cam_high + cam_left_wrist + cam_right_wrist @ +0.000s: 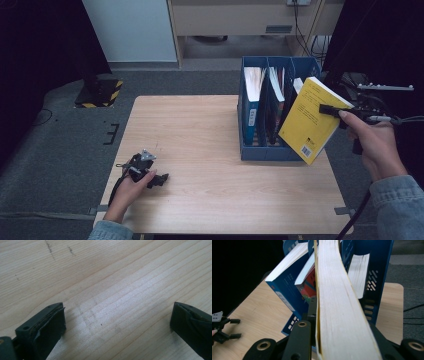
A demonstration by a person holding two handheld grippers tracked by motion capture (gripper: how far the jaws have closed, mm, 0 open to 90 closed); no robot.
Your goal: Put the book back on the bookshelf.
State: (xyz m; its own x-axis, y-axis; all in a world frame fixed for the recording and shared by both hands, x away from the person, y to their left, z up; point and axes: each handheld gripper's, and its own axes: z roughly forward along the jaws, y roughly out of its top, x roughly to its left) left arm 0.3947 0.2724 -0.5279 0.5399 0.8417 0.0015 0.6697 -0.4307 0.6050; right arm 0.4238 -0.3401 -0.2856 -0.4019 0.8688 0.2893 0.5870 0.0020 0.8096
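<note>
Yellow book (311,120) clamped between the right gripper (331,109) jaws, held tilted in the air just right of the blue file rack (267,150), which has other books standing in its slots; left gripper (161,178) rests on the wooden table (200,130) at its near-left edge, jaws spread wide, holding nothing

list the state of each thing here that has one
yellow book: held in the air, tilted, by the rack
right tongs: shut on the yellow book
left tongs: open, holding nothing, low over the table
blue file rack: upright, books standing in its slots
</note>
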